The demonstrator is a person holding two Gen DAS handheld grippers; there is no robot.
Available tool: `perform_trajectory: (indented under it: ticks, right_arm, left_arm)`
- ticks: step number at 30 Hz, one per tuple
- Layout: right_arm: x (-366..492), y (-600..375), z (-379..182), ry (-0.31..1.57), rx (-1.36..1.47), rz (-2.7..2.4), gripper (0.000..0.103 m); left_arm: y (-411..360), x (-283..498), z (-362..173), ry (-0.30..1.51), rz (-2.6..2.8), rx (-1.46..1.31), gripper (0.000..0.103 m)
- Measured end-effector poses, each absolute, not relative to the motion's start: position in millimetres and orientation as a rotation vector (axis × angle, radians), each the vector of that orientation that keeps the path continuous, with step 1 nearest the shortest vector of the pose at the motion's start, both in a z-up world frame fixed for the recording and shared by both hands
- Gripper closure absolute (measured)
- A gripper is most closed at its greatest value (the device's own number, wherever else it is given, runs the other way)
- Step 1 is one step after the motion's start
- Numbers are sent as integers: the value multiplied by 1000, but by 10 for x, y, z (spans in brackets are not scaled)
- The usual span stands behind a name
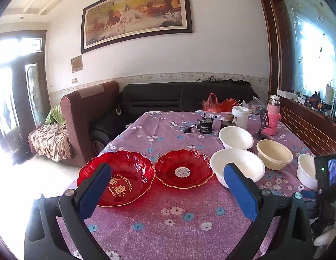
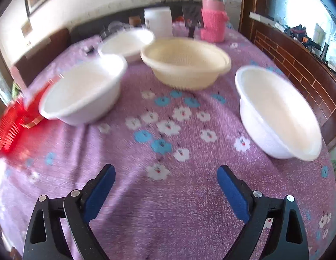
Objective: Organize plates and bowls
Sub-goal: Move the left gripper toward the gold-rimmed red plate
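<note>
Two red scalloped plates sit side by side on the purple floral tablecloth: one with wedding lettering at left, one with a round sticker beside it. Three white bowls and a cream bowl stand to the right. My left gripper is open and empty, above the table in front of the plates. My right gripper is open and empty over bare cloth, with white bowls at left and right and the cream bowl ahead. A red plate's edge shows at far left.
At the table's far end stand a pink-sleeved flask, a white jar, a black phone stand, a small black device with a cord and a red bag. Sofas stand behind; a brick-faced ledge runs along the right.
</note>
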State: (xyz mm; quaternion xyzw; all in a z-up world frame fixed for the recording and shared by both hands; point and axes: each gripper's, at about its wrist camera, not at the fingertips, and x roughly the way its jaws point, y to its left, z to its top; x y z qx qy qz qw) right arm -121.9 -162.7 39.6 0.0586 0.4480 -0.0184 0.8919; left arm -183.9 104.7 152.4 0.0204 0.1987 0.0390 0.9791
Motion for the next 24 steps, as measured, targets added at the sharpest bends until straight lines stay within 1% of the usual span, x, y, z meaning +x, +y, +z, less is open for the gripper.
perform_trajectory:
  ticks: [5, 8, 11, 15, 17, 18, 19, 24]
  right_arm:
    - [-1432, -1414, 987, 724, 130, 62, 6]
    - [-1436, -1189, 1142, 680, 111, 134, 6]
    - [-1269, -926, 1069, 748, 125, 250, 6]
    - [-1052, -684, 842, 860, 236, 401, 6]
    - [-959, -601, 734, 902, 295, 463, 11]
    - [-906, -552, 674, 924, 322, 494, 15]
    - [-872, -505, 638, 941, 341, 516, 17]
    - [-660, -363, 481, 984, 385, 553, 17]
  left_arm:
    - [1112, -1774, 1547, 406, 91, 72, 0]
    - [1176, -1717, 1565, 408, 105, 82, 0]
    - [1265, -1644, 1572, 420, 119, 89, 0]
    - [1394, -1544, 1575, 438, 138, 101, 0]
    - [1466, -1479, 1573, 449, 149, 106, 0]
    - [1498, -1454, 1570, 454, 154, 106, 0]
    - [1531, -1421, 1564, 461, 158, 104, 0]
    - [1626, -1304, 1523, 482, 170, 101, 0]
